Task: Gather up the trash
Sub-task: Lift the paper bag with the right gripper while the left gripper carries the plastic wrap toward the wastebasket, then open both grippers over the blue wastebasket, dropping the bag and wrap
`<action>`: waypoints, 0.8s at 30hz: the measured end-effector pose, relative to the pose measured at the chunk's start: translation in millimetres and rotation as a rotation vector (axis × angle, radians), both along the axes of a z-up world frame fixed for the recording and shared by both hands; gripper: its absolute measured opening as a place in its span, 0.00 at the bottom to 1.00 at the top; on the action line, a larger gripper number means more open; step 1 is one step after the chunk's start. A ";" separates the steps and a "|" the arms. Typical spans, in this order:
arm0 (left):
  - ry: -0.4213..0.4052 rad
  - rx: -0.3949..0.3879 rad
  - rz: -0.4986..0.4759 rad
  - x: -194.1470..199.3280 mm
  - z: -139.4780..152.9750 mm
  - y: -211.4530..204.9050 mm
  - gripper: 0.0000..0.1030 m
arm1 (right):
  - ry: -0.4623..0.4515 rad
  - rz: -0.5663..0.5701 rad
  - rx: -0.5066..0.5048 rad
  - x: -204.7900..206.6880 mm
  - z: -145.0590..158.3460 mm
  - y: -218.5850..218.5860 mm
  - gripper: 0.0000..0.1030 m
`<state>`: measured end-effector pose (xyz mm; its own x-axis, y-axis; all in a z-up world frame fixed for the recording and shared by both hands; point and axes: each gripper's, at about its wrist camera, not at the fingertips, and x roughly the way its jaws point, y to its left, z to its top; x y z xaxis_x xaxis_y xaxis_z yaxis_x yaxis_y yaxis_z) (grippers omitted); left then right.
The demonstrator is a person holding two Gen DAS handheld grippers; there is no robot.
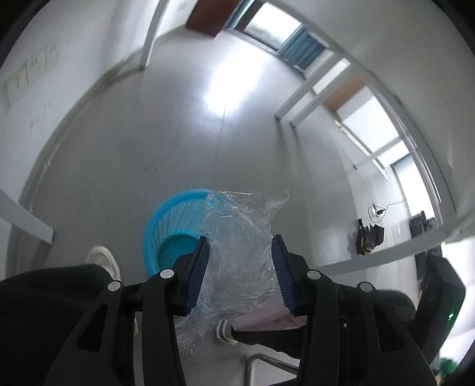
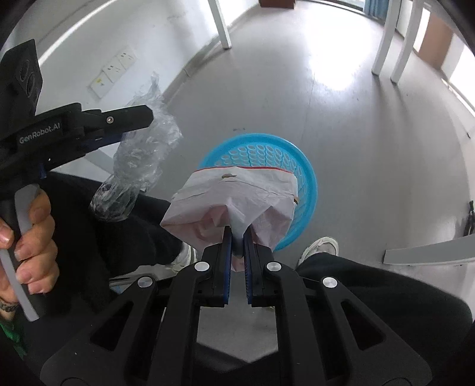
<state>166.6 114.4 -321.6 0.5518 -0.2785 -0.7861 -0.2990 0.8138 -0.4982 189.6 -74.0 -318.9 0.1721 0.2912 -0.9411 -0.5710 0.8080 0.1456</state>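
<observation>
A blue plastic basket (image 1: 166, 225) (image 2: 305, 175) stands on the grey floor below both grippers. My left gripper (image 1: 240, 255) is shut on a crumpled clear plastic wrap (image 1: 237, 237), which bulges out past its blue pads and partly covers the basket. From the right wrist view that same left gripper (image 2: 130, 130) shows at the left with the clear plastic wrap (image 2: 139, 160) hanging from it. My right gripper (image 2: 237, 237) is shut on a crumpled white-pink paper bag (image 2: 234, 199) with a red line along its top edge, held above the basket's near rim.
A person's hand (image 2: 29, 231) grips the left tool's handle. Black trouser legs and white shoes (image 1: 104, 261) (image 2: 320, 246) stand beside the basket. White table legs (image 2: 221, 23) (image 1: 299, 104) rise at the far side; dark gear (image 1: 369, 237) lies by the wall.
</observation>
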 end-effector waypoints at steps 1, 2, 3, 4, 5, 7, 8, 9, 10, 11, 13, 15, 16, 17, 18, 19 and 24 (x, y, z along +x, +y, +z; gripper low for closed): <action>0.021 -0.007 0.003 6.2 -6.3 1.9 0.42 | 0.015 -0.009 -0.004 6.1 -6.9 2.5 0.07; 0.039 -0.004 0.003 12.2 -11.1 2.3 0.42 | 0.026 -0.015 -0.007 10.5 -13.2 7.9 0.07; 0.047 0.000 0.002 15.2 -15.1 2.3 0.42 | 0.038 -0.022 -0.014 18.6 -20.8 10.4 0.07; 0.057 0.009 0.000 21.8 -19.5 2.3 0.42 | 0.048 -0.029 -0.021 26.2 -27.1 11.9 0.07; 0.067 0.020 -0.002 27.6 -22.9 1.8 0.42 | 0.064 -0.036 -0.029 32.4 -34.5 14.0 0.07; 0.088 0.027 -0.003 39.3 -32.2 1.8 0.42 | 0.111 -0.059 -0.034 43.9 -50.1 16.5 0.07; 0.101 0.024 0.001 44.7 -37.8 2.7 0.42 | 0.127 -0.065 -0.034 47.8 -54.4 14.3 0.07; 0.118 0.020 0.005 49.7 -44.4 3.3 0.42 | 0.149 -0.075 -0.035 52.7 -62.1 14.6 0.07; 0.130 0.017 0.006 52.3 -47.1 5.9 0.42 | 0.162 -0.081 -0.038 55.1 -67.8 13.8 0.07; 0.150 0.013 0.009 56.9 -54.6 6.3 0.42 | 0.169 -0.084 -0.047 56.9 -73.4 15.3 0.07; 0.175 0.013 0.008 64.8 -66.7 2.7 0.42 | 0.188 -0.090 -0.068 61.2 -84.6 19.8 0.07; 0.213 0.003 0.015 68.9 -79.1 3.3 0.42 | 0.208 -0.101 -0.081 66.4 -94.0 20.5 0.07; 0.223 -0.001 0.015 71.5 -83.8 3.9 0.42 | 0.215 -0.106 -0.093 69.3 -99.0 21.4 0.07; 0.234 0.008 0.014 74.5 -88.0 4.1 0.42 | 0.225 -0.112 -0.103 70.8 -104.1 22.2 0.07; 0.250 0.020 0.014 76.8 -91.7 4.9 0.42 | 0.234 -0.116 -0.104 72.7 -106.4 21.5 0.07; 0.284 0.035 0.009 79.0 -97.0 4.6 0.42 | 0.243 -0.119 -0.104 73.8 -109.2 22.2 0.07; 0.339 0.029 0.020 82.6 -109.3 10.6 0.42 | 0.270 -0.136 -0.105 88.1 -120.5 22.3 0.07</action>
